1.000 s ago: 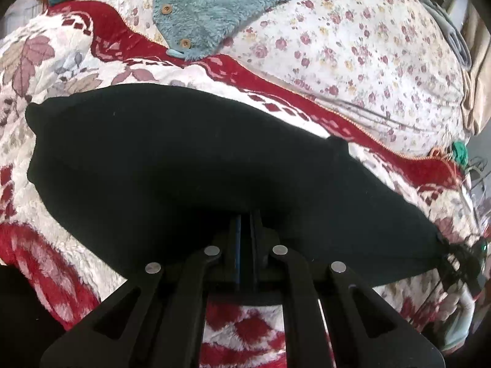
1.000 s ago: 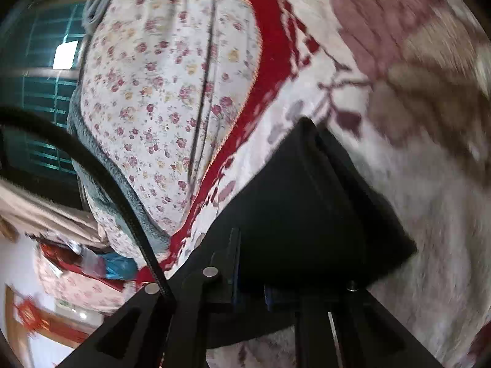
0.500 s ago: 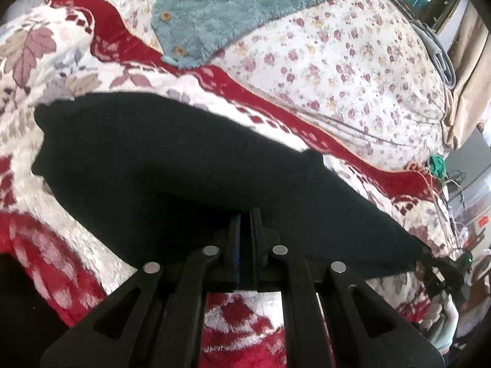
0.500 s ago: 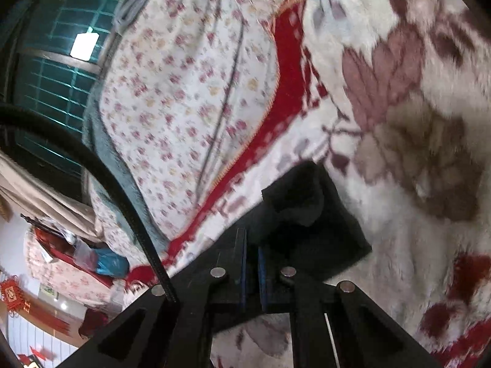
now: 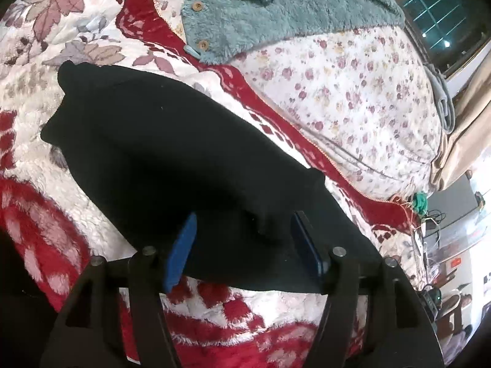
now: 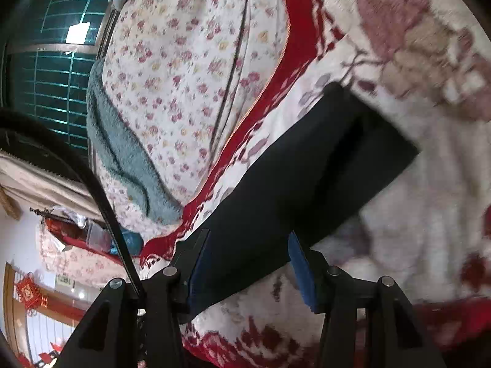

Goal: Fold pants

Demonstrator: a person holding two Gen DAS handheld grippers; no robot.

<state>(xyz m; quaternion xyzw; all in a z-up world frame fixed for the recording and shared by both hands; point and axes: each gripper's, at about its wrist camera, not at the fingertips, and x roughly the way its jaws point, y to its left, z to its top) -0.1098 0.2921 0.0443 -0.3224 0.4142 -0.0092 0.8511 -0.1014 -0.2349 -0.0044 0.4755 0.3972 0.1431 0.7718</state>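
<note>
Your left gripper (image 5: 242,245) stands with jaws spread wide, holding nothing, over the near edge of the black pants (image 5: 172,159). Your right gripper (image 6: 248,263) is likewise wide apart and empty-handed above the pants (image 6: 307,178). The pants lie folded on the red-and-white blanket (image 5: 55,202), with a teal fleece garment (image 5: 276,9) beyond.

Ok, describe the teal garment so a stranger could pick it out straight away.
Start at the bed, covered by a red and white fleece blanket with a flowered quilt beyond it. The fluffy teal garment lies at the far end, partly on that quilt, well beyond the black pants. It alone is shaggy, blue-green and has small round wooden buttons along one edge.
</note>
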